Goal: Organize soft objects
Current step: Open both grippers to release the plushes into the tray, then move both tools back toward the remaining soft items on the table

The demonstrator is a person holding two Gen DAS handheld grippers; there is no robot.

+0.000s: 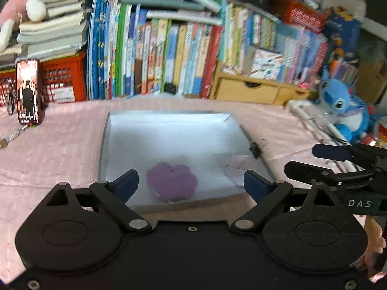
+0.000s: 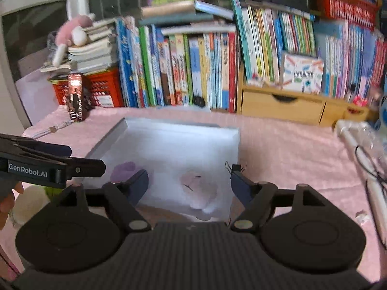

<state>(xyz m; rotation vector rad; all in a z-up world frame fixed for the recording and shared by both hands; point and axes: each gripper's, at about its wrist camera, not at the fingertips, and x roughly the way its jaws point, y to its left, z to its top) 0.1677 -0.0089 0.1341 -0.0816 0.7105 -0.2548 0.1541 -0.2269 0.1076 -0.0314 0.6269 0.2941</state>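
A white shallow box (image 1: 125, 130) lies on the pink tablecloth. A purple heart-shaped soft toy (image 1: 172, 181) lies in its near part, and a pale pink soft piece (image 1: 235, 169) lies near its right side. My left gripper (image 1: 191, 184) is open and empty, its jaws on either side of the purple heart and just above it. In the right wrist view the box (image 2: 169, 130) holds the pale pink piece (image 2: 199, 189) and the purple heart (image 2: 123, 170). My right gripper (image 2: 189, 184) is open and empty over the pink piece.
Books (image 1: 169, 55) line the back behind the table. A phone (image 1: 27, 91) stands at the left before a red crate (image 1: 64, 82). A blue plush (image 1: 341, 106) sits at the right, by a wooden drawer unit (image 2: 283, 107). A white round thing (image 2: 29, 203) lies at the near left.
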